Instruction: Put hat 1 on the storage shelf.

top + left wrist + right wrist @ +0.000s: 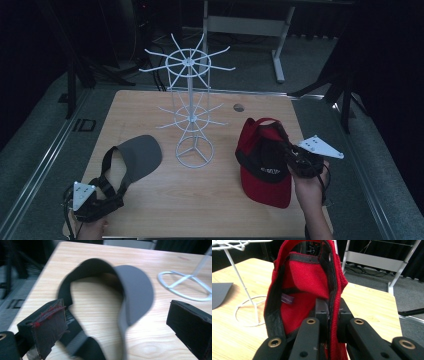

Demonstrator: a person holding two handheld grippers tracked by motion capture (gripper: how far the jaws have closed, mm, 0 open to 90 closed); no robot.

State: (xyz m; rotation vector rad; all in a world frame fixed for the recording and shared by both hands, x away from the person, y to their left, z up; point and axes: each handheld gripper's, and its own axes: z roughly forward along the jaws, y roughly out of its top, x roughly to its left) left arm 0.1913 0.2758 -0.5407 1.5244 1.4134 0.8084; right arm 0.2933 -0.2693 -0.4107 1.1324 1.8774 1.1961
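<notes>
caps: two, one red cap (pixel 263 165) and one grey visor (pixel 135 157)
my right gripper (pixel 329 312): jaws pinched on the red cap's rim, cap lifted right of the white wire stand (pixel 191 107)
my left gripper (pixel 117 322): jaws wide, either side of the visor's strap, left of the stand
stand: one, between both caps, on the wooden table (pixel 200 200)
red cap: red lining, black inner band, small purple label

Red cap (pixel 264 165) w/ black inner band and a small purple label inside (pixel 287 299). Grey visor (pixel 135 157) w/ black strap. White wire rack (pixel 192 100). Light wood-grain table (pixel 200 200). Black grippers: left gripper (pixel 117 322) has red smears on one pad, right gripper (pixel 331 315) has brass-coloured rivets.
</notes>
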